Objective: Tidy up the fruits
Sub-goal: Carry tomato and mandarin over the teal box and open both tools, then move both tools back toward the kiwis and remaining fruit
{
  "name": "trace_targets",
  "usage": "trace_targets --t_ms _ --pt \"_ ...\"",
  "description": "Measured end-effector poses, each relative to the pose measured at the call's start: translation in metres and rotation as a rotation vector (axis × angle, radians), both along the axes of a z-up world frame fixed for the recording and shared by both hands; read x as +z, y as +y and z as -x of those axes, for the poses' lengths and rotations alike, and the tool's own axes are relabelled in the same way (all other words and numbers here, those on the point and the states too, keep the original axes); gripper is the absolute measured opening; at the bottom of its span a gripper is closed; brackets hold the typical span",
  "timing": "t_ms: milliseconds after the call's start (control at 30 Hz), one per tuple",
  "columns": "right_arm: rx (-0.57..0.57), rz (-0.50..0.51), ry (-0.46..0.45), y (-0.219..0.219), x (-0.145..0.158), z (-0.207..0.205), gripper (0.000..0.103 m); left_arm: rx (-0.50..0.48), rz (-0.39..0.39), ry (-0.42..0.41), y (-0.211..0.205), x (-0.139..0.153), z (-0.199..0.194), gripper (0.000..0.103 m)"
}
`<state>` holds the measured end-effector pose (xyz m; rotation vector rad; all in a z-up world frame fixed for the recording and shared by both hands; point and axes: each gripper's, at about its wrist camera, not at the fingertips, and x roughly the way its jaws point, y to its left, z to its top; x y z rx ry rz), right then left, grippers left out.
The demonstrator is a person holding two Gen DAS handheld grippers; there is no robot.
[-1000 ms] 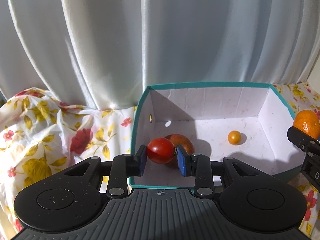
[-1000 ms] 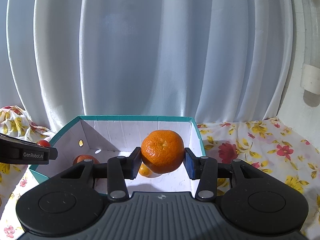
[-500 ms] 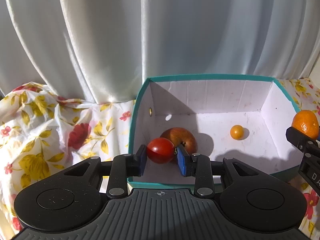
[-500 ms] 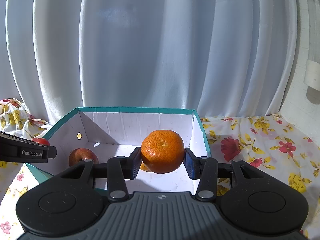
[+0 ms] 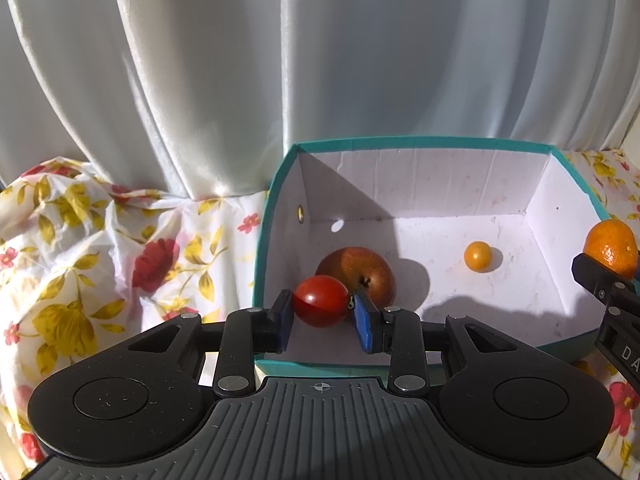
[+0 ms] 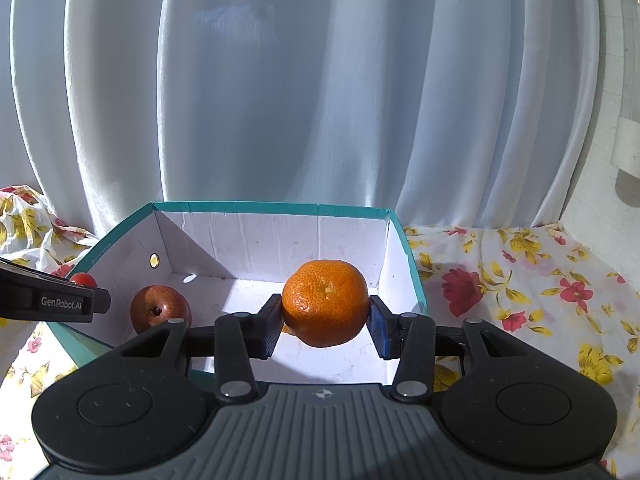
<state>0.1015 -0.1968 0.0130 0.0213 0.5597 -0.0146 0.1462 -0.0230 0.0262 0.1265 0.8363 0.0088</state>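
teal cardboard box (image 5: 267, 264) sits noticeably larger and lower in both wrist views than it did a second ago, and more of its white floor shows, so i read my two hands as having tipped and eased in over it by a small amount. nothing else has changed: both grips look the same as before.

my left tool (image 5: 323, 322) is clamped on the red cherry tomato (image 5: 321, 301), its blue pads pressing either side, held above the near left corner of the box. just behind it on the box floor lies a russet apple-like fruit (image 5: 356, 273), and well apart to the right a small yellow-orange fruit (image 5: 477, 256), too small for me to name.

my right tool (image 6: 325, 330) is clenched on the mandarin (image 6: 325, 302), which hangs over the right half of the box, inside the rim line as far as i can judge. the floral cloth (image 6: 520, 280) covers the counter around the box, with white curtains (image 6: 320, 100) behind.

for the task, i judge this as two fruits carried to the drop point and not yet let go. the next step would be lowering and releasing. the tomato is close to the apple-like fruit, so it may roll against it on release.
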Motion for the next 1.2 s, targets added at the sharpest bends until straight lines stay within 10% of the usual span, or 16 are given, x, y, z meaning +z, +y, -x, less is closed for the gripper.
trace_targets --t_ms 333,400,667,1200 --pt "0.004 0.002 0.017 0.001 -0.005 -0.003 0.045 0.001 -0.002 0.015 -0.001 -0.004 -0.003 0.038" --pt "0.000 0.003 -0.002 0.000 -0.004 -0.001 0.048 0.010 0.004 0.008 0.000 -0.004 -0.003 0.060" --pt "-0.030 0.011 -0.056 -0.002 0.005 0.007 0.062 0.011 0.011 -0.054 -0.001 0.008 0.006 0.077" --pt "-0.046 0.015 -0.097 -0.004 0.018 0.036 0.072 -0.001 0.003 -0.079 0.002 0.018 0.035 0.079"
